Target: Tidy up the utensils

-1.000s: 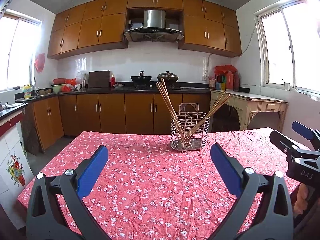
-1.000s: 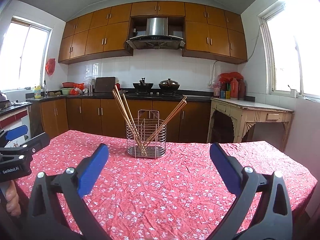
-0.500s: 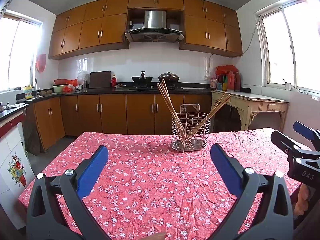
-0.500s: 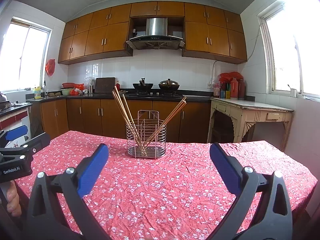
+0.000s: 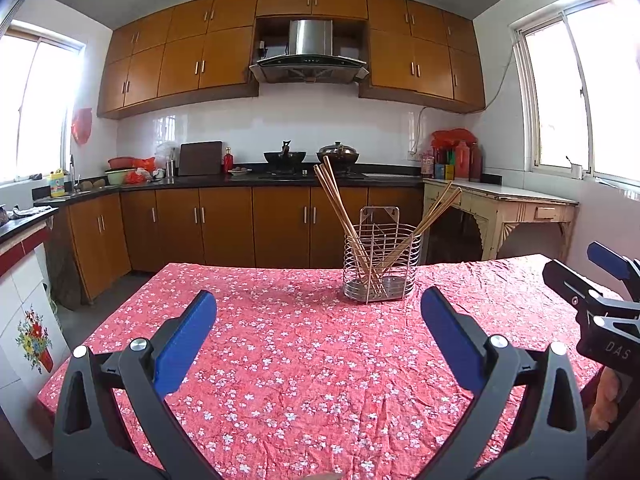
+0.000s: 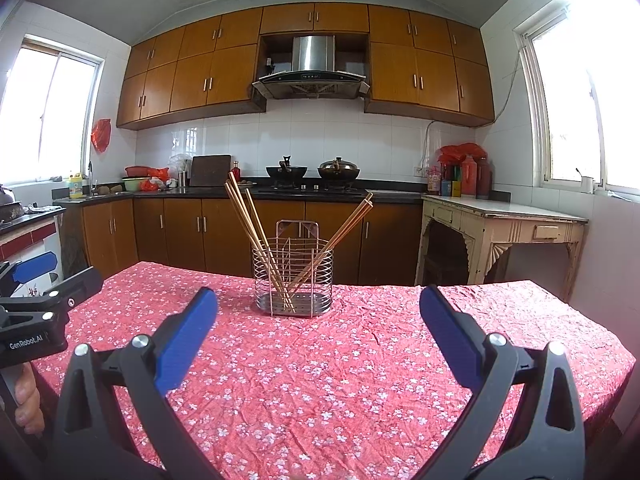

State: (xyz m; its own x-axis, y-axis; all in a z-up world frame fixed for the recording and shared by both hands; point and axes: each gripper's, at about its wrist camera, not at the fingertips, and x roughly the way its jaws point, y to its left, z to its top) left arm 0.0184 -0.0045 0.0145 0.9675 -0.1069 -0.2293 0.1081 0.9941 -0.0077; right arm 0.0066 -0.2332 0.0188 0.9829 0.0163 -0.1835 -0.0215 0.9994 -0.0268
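The left gripper (image 5: 318, 312) hovers with blue-padded jaws spread wide, empty. Toward the far edge of the crinkled red floral tablecloth (image 6: 360, 368) stands a round wire holder (image 6: 293, 282) with slim wooden chopsticks (image 6: 248, 224) leaning outward. The right gripper (image 6: 319, 312) gapes likewise, its base cut off.

Brown wooden wall cabinets (image 5: 184, 60) flank a steel range hood (image 5: 310, 54) above a white tiled wall (image 6: 320, 140) and a dark countertop (image 5: 280, 178). Bright windows (image 6: 48, 116) light both sides. A worn cream side table (image 6: 504, 224) stands at the right wall.
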